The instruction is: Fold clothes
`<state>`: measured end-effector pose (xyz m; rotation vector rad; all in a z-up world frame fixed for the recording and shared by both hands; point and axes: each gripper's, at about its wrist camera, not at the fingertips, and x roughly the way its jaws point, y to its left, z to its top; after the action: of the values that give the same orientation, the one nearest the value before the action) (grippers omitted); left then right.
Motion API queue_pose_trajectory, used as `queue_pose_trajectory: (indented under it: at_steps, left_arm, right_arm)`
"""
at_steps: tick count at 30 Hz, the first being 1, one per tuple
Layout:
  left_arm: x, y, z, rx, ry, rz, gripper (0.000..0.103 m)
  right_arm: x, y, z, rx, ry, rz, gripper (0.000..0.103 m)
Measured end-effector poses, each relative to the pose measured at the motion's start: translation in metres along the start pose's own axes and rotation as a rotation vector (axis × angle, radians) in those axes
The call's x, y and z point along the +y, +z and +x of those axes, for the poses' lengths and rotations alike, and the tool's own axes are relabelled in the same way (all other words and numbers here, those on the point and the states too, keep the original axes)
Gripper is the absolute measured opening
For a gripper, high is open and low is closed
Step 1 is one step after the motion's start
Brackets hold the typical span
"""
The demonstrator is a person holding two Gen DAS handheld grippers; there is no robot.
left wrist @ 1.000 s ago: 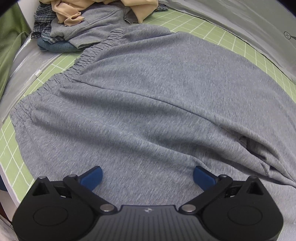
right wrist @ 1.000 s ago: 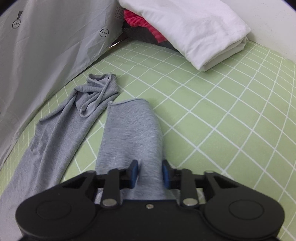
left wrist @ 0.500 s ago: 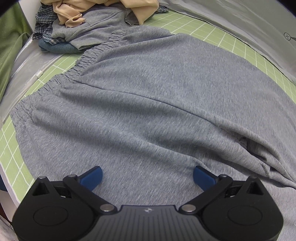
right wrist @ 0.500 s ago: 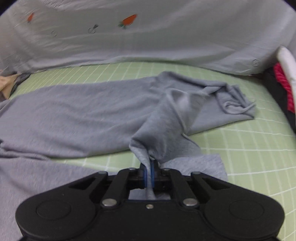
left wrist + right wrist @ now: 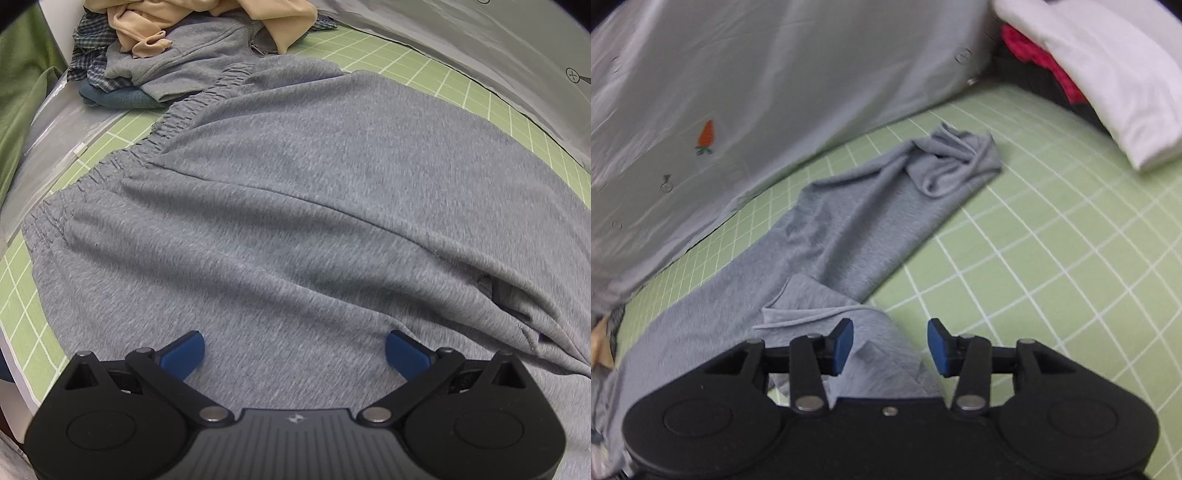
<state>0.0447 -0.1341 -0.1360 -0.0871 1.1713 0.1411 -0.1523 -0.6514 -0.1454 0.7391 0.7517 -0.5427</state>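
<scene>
Green gridded mat (image 5: 1071, 258) underfoot of everything; pale grey sheet (image 5: 775, 92) with a small carrot print (image 5: 705, 137) draped behind; even, soft light.

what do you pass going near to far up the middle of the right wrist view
right gripper, jaws opening → folded-over end of the grey trousers leg → crumpled cuff → grey sheet with a carrot print

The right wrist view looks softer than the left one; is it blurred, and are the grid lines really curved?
Right wrist view: motion-blurred, smearing the grey trousers and the carrot print. Left wrist view: sharp, the knit shows. Both views: fisheye bends the green mat's straight lines.
</scene>
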Motion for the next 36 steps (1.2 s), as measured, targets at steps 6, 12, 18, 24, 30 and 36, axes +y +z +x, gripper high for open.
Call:
queue_pose_trajectory:
  at_steps: [6, 12, 18, 24, 30, 36]
  left_arm:
    - [-0.001, -0.001, 0.000, -0.005, 0.002, -0.004, 0.103]
    - [-0.001, -0.002, 0.000, -0.010, 0.003, -0.007, 0.103]
    - [-0.001, -0.001, -0.001, -0.010, 0.003, -0.008, 0.103]
    - [-0.001, 0.000, -0.001, -0.008, 0.004, -0.008, 0.103]
    - [-0.001, 0.000, -0.001, -0.008, 0.005, -0.011, 0.103]
    - [-0.002, 0.005, 0.000, 0.016, 0.003, -0.015, 0.103]
  right_arm:
    - [0.001, -0.009, 0.015, 0.043, 0.036, -0.003, 0.032]
    - [-0.004, -0.006, -0.006, -0.077, 0.009, -0.057, 0.006]
    - [-0.036, 0.004, -0.063, -0.306, -0.204, -0.006, 0.005]
    - [-0.099, 0.003, -0.071, -0.315, -0.556, 0.032, 0.006]
    - [-0.151, -0.012, -0.071, -0.253, -0.497, 0.283, 0.035]
    - [-0.159, -0.021, -0.058, -0.221, -0.452, 0.287, 0.046]
